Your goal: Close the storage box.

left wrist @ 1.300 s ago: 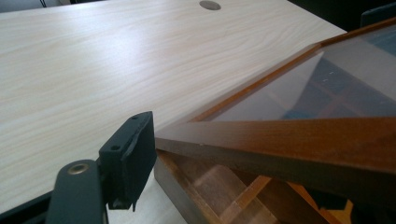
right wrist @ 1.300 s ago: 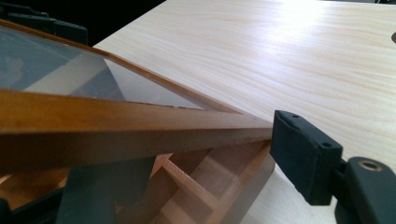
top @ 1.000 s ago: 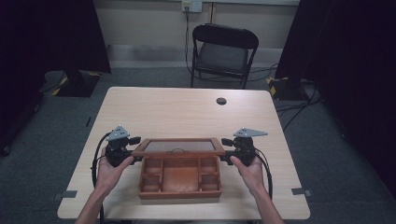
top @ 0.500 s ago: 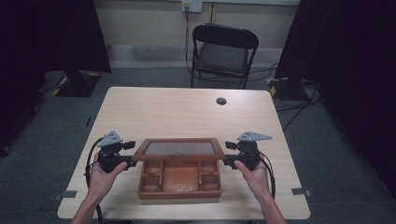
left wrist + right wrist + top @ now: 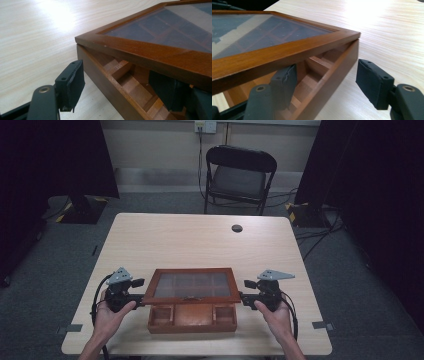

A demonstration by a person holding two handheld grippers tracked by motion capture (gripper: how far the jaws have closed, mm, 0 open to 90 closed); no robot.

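One wooden compartment box (image 5: 192, 312) sits near the front edge of the light wood worktop (image 5: 200, 240), its single glass-paned lid (image 5: 195, 286) partly raised over the compartments. Two grippers flank it. The left gripper (image 5: 137, 296) stands at the box's left side with its jaws wide apart, one pad outside the wall, the other inside under the lid. The right gripper (image 5: 247, 296) mirrors it on the right side, equally wide, straddling the wall. One small dark disc (image 5: 237, 228) lies well apart, toward the far edge. One folding chair (image 5: 240, 175) stands beyond.
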